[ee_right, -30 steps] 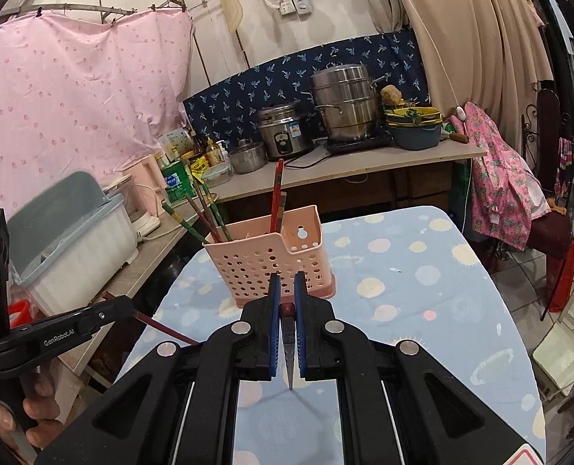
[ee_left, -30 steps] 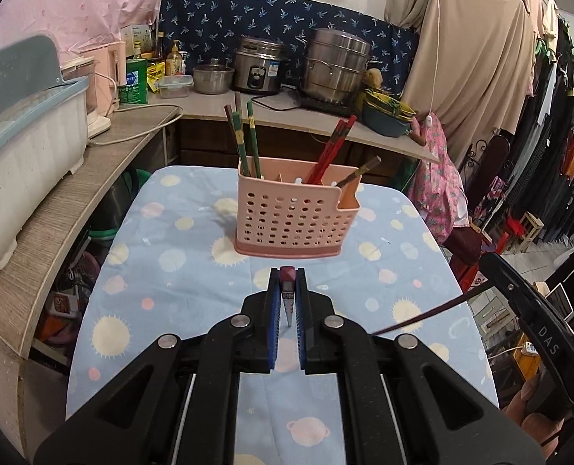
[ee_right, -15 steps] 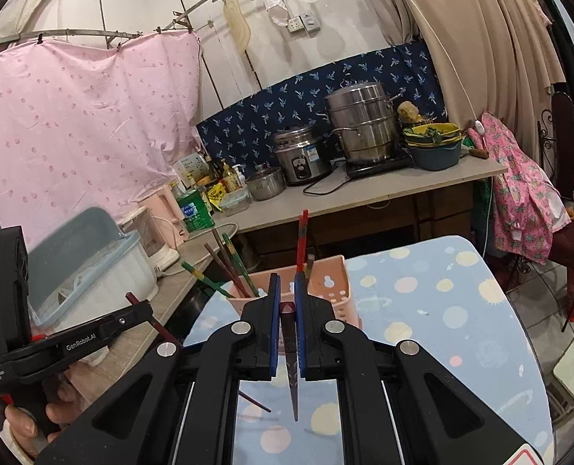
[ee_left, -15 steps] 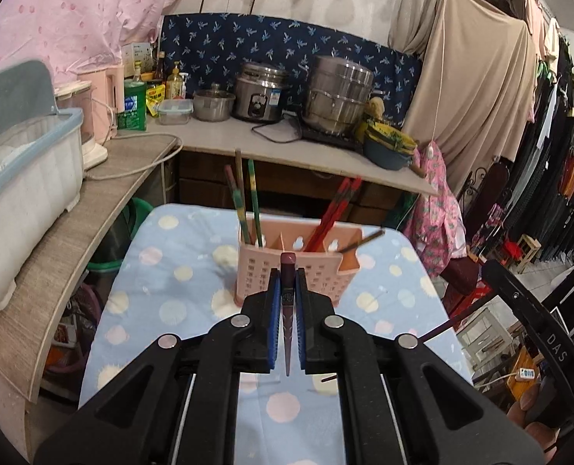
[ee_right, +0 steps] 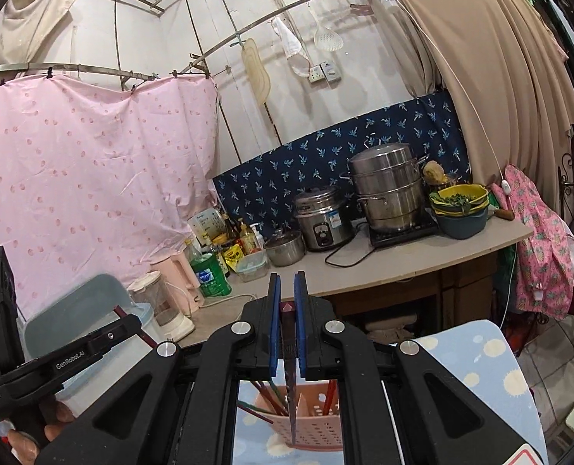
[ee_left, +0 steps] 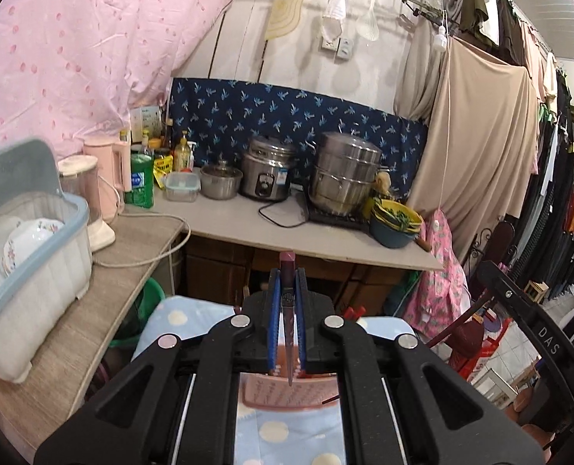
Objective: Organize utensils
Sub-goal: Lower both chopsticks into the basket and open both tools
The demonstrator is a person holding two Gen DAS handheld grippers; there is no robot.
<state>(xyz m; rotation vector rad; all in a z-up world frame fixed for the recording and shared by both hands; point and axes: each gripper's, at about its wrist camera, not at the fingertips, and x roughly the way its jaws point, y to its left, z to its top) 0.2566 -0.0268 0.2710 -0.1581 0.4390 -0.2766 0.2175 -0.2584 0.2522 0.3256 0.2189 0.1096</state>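
Note:
My left gripper is shut on a dark maroon chopstick that hangs point-down between the blue pads. Below it, the pink perforated basket shows partly between the gripper's arms. My right gripper is shut on another dark chopstick, its tip hanging in front of the pink basket, which holds several red and green chopsticks. Each gripper also appears at the edge of the other's view, the right one and the left one held by a hand. The basket stands on the blue dotted tablecloth.
Behind the table runs a counter with a rice cooker, a steel steamer, stacked bowls, bottles, and a dish box with plates at the left. Clothes hang at the right.
Both grippers have risen and tipped upward, each still gripping its chopstick. The basket has dropped from the middle of both views to the bottom edge, mostly hidden under the grippers.

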